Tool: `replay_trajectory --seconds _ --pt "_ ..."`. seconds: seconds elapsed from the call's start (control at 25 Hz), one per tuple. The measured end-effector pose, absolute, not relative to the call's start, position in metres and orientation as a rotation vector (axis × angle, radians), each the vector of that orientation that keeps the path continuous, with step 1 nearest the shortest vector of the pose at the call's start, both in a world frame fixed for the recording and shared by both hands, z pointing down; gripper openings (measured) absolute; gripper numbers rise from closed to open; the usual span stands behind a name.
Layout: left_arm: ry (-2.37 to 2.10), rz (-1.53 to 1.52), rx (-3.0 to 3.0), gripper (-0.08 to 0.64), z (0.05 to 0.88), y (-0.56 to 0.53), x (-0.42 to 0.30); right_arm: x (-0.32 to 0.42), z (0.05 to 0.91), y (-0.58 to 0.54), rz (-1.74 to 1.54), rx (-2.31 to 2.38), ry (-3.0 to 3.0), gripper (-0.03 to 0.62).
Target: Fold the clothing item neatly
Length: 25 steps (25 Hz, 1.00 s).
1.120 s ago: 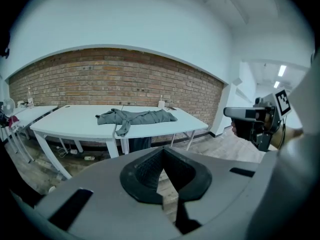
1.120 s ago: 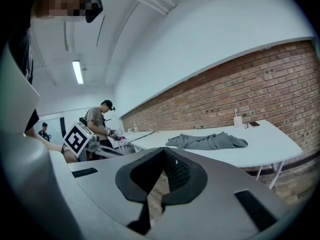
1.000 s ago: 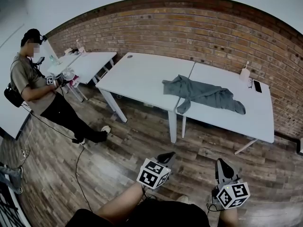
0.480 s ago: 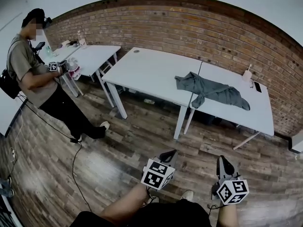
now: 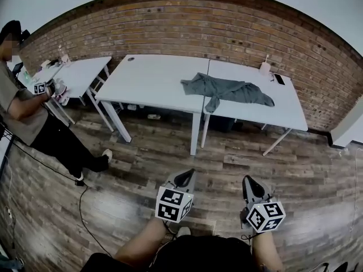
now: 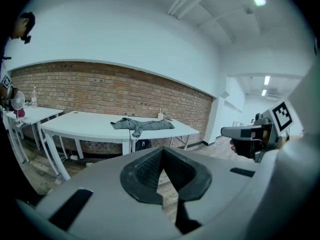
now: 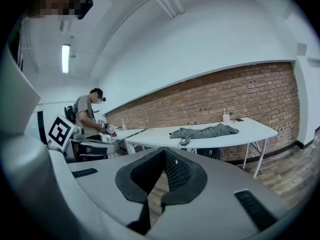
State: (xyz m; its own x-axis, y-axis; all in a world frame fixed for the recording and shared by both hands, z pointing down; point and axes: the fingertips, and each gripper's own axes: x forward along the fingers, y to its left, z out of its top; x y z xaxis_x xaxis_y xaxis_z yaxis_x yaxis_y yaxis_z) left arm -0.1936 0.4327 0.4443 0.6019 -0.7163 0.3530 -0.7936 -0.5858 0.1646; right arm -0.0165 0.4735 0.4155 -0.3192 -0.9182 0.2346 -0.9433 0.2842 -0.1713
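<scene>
Your left gripper (image 5: 185,178) and right gripper (image 5: 252,186): jaws shut, empty. Grey shirt (image 5: 227,89) lies crumpled on the desk (image 5: 153,81), well ahead of both, long axis sideways, right gripper marginally nearer.

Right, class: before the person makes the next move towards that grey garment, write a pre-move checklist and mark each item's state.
1. Grey garment on white tables: ok, crumpled, part hanging over the front edge.
2. Left gripper empty: ok, jaws shut.
3. Right gripper empty: ok, jaws shut.
4. Garment within reach: not ok, both grippers over the floor, short of the tables.
5. Garment's outer side up: cannot tell.
6. Other person out of the way: ok, far left.
</scene>
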Motion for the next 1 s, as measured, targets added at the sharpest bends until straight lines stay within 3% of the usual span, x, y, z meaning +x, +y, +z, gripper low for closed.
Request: replay_trajectory --seconds 0.44,1.0 --pt "-1.299 0.442 2.564 -0.003 0.443 0.466 -0.149 0.007 0.425 0.506 0.318 1.677 -2.450 0.000" --pt "-1.274 0.459 2.541 -0.002 0.452 0.506 -0.119 0.031 0.433 0.534 0.533 1.680 -2.535 0.000"
